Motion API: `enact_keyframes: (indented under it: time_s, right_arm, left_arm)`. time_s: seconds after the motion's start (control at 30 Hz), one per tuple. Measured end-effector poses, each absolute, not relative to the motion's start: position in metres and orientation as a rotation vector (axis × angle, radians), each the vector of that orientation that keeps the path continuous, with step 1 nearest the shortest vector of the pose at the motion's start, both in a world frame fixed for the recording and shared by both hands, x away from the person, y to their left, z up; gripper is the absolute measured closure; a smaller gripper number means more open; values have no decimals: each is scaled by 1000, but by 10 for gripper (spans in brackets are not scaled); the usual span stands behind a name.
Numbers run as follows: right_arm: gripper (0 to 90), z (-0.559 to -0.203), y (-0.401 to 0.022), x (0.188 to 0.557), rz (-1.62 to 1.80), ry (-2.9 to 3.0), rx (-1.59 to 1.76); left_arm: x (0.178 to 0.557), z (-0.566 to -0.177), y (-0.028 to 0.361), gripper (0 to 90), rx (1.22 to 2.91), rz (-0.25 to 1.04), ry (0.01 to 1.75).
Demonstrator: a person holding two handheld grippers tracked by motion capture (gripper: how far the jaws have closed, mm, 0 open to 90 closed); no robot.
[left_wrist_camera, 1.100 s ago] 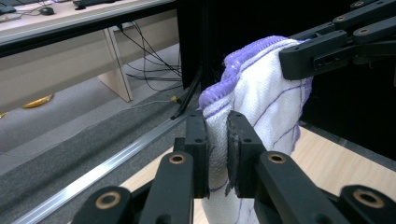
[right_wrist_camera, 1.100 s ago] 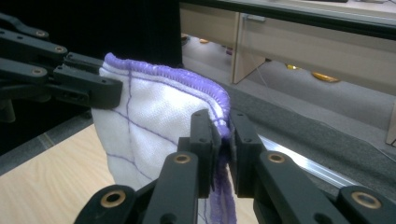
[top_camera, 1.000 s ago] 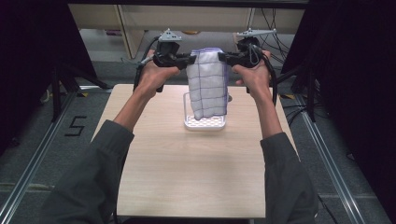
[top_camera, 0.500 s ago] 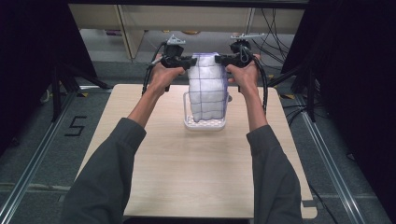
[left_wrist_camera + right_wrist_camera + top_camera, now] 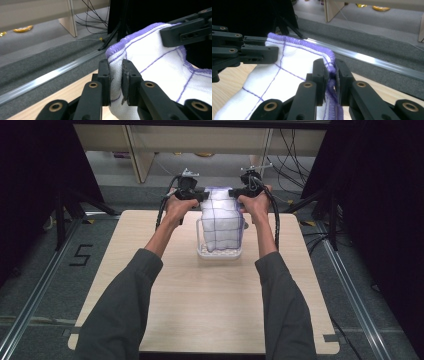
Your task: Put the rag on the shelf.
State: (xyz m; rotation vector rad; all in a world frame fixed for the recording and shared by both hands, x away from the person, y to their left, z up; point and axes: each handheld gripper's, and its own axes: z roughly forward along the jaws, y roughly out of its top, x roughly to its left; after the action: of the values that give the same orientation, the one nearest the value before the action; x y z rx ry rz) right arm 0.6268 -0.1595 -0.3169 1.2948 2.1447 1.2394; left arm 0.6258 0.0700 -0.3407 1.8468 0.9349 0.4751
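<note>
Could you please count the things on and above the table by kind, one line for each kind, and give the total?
White cloth with purple grid lines: 1
White plastic basket under the cloth: 1
Black handheld grippers: 2, the left gripper and the right gripper, each shut on an upper corner of the cloth
Total: 4

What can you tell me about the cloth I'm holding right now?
The cloth is white, woven-looking fabric with a thin purple grid and a stitched purple hem. It hangs folded, its top edge stretched between the left gripper and right gripper, each pinching an upper corner. Its lower part sits inside the clear perforated basket on the wooden table.
</note>
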Motion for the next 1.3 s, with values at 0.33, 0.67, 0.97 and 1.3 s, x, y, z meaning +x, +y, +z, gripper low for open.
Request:
enact_keyframes:
  time_s: [0.33, 0.67, 0.97, 1.3]
  right_arm:
    - [667, -336, -161, 628, 1158, 2181, 1369]
    - [560, -322, -171, 612, 1180, 2175, 1364]
    - [485, -296, -183, 580, 1253, 2147, 1266]
    - [441, -294, -193, 540, 1306, 2172, 1201]
  left_arm:
    - [618, -347, 74, 610, 1898, 433, 960]
    - [590, -339, 100, 517, 1915, 381, 965]
    - [554, -330, 124, 362, 1897, 347, 970]
    - [506, -346, 134, 311, 1868, 321, 949]
